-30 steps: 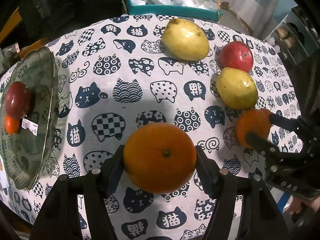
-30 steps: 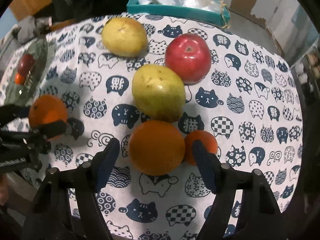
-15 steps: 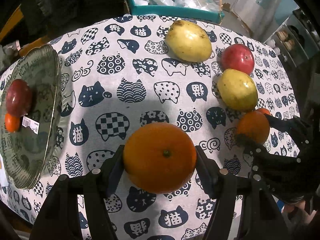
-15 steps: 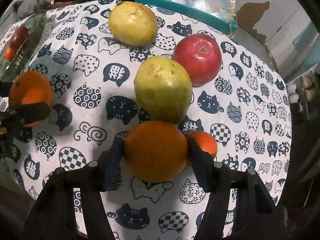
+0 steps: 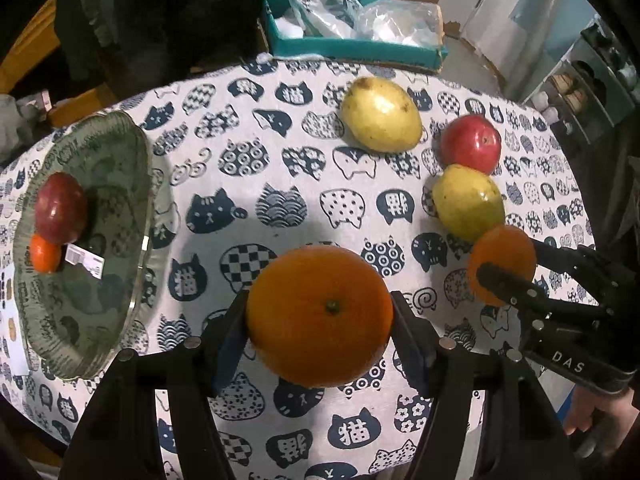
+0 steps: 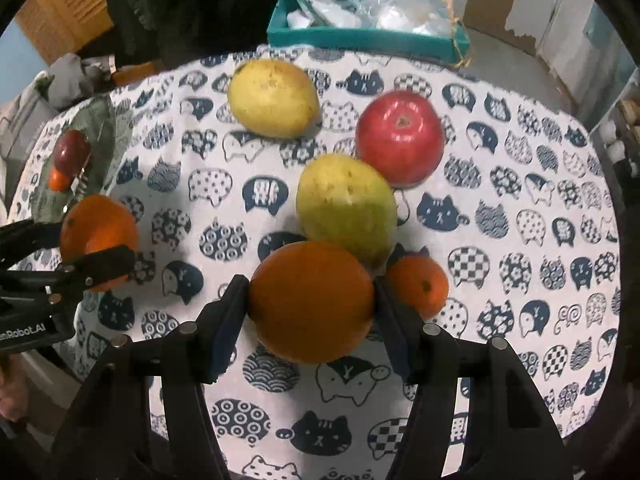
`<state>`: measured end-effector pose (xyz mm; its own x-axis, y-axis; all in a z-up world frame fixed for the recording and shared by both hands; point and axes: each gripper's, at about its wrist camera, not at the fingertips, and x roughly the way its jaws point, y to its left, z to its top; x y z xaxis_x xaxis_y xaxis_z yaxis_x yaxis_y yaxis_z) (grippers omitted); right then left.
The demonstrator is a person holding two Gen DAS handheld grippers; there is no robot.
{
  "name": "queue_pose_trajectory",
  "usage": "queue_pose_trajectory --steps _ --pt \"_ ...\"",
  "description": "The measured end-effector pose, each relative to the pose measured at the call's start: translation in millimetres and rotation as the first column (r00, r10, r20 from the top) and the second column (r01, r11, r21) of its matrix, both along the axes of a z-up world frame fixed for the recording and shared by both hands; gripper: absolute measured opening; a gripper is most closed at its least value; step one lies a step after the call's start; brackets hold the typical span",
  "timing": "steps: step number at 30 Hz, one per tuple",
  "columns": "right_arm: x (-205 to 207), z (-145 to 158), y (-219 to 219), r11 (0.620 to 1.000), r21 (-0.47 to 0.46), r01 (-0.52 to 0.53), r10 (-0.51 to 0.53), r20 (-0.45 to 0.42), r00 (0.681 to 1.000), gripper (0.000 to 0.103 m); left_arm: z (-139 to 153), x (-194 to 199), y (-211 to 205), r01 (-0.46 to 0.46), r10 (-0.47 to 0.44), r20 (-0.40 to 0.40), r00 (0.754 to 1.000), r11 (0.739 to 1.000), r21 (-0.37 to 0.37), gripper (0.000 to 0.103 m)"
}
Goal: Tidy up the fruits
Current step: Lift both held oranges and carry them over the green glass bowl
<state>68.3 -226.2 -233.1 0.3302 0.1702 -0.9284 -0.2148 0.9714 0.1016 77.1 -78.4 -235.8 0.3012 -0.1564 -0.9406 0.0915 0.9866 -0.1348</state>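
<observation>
My left gripper [image 5: 318, 312] is shut on a large orange [image 5: 320, 320], held over the cat-print tablecloth [image 5: 280, 152]. In the right wrist view my right gripper [image 6: 310, 296] has its jaws closing, with both pads against a second orange [image 6: 312, 308]. That orange lies against a yellow-green fruit [image 6: 346, 212] and a small tangerine [image 6: 418, 284]. A red apple [image 6: 400, 136] and a yellow fruit [image 6: 274, 98] lie farther back. A green glass plate [image 5: 100, 152] at the left holds a dark red apple [image 5: 60, 208] and a small tangerine [image 5: 44, 254].
A teal box [image 5: 352, 46] with plastic bags stands beyond the table's far edge. A white label [image 5: 84, 260] lies on the plate. A person's hand [image 5: 596, 412] shows at the lower right of the left wrist view. Shelves stand at the far right.
The right gripper's jaws have come in from wide apart until both pads touch the orange. The left gripper still holds its orange and has hardly moved.
</observation>
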Motion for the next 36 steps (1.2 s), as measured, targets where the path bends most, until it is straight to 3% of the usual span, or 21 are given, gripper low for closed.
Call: queue_pose_trajectory --steps 12,23,36 --pt "3.2 48.0 10.2 0.999 0.045 0.023 -0.028 0.134 0.991 0.063 38.6 -7.8 24.0 -0.033 0.032 0.115 0.993 0.999 0.014 0.068" --pt "0.4 86.2 24.4 0.998 0.063 0.004 -0.018 0.231 0.973 0.063 82.5 -17.5 47.8 -0.074 0.07 0.233 0.97 0.997 0.009 0.068" --pt "-2.4 120.3 57.8 0.995 0.077 -0.067 0.04 0.305 0.951 0.063 110.3 -29.3 83.0 -0.132 0.127 0.302 0.945 0.991 -0.003 0.068"
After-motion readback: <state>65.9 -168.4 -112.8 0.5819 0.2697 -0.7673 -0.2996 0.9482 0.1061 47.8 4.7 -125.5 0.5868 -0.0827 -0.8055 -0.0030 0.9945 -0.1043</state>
